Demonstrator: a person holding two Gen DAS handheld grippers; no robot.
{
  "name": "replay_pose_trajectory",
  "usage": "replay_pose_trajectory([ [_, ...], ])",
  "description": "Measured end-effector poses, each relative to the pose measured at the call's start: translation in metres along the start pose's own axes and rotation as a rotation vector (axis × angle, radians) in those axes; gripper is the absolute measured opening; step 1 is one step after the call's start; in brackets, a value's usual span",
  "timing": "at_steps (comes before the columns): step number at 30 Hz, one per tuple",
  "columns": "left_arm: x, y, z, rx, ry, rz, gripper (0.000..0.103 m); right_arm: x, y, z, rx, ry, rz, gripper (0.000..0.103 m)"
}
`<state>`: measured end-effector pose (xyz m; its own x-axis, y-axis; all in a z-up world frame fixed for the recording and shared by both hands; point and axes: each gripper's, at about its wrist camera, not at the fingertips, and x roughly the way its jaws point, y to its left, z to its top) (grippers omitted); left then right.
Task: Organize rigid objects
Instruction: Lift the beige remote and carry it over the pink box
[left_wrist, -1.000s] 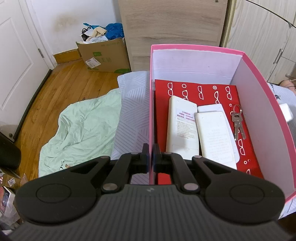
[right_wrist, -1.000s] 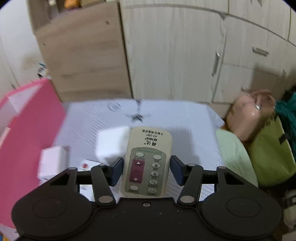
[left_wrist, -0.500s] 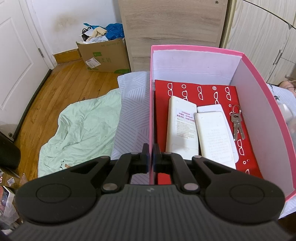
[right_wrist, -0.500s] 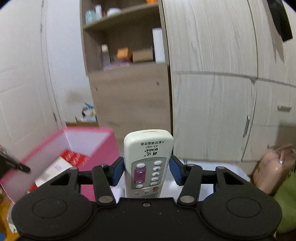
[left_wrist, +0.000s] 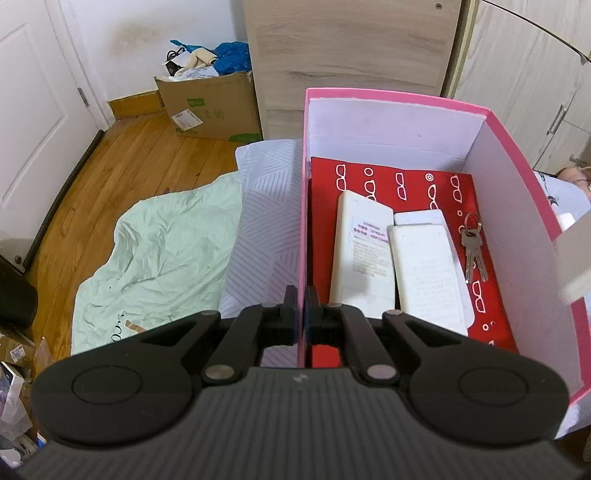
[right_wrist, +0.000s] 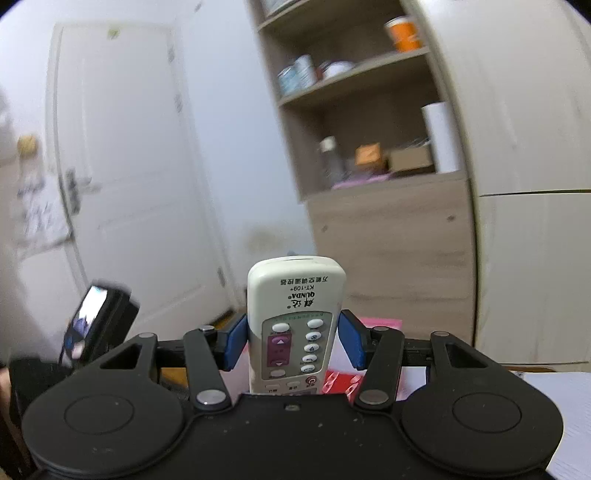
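Left wrist: left hand-held gripper (left_wrist: 300, 310) clenching pink box (left_wrist: 517, 229) wall, striped bedsheet (left_wrist: 266, 221), wood floor (left_wrist: 122, 162).

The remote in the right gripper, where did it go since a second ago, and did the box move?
The right gripper lifted the remote off the bed and swung it left toward the pink box, still shut on it. A blurred pale shape has come in at the box's right wall. The left gripper stays clamped on the box's near wall; the remotes and keys inside haven't moved.
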<state>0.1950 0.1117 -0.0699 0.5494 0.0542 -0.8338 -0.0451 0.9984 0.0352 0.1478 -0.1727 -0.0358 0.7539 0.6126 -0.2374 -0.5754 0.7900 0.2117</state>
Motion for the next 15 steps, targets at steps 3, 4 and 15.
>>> replay_pose_trajectory([
  [3,0.001,0.000,0.000,-0.004,0.001,-0.010,0.003,0.024,0.018,-0.011,-0.102,0.082,-0.009,0.059],
  [4,0.001,0.001,-0.001,-0.006,0.001,-0.017,0.003,0.028,0.024,-0.016,-0.147,0.096,-0.025,0.059],
  [15,0.004,0.011,-0.004,-0.035,0.016,-0.070,0.003,0.070,0.058,-0.048,-0.488,0.301,-0.170,0.059],
])
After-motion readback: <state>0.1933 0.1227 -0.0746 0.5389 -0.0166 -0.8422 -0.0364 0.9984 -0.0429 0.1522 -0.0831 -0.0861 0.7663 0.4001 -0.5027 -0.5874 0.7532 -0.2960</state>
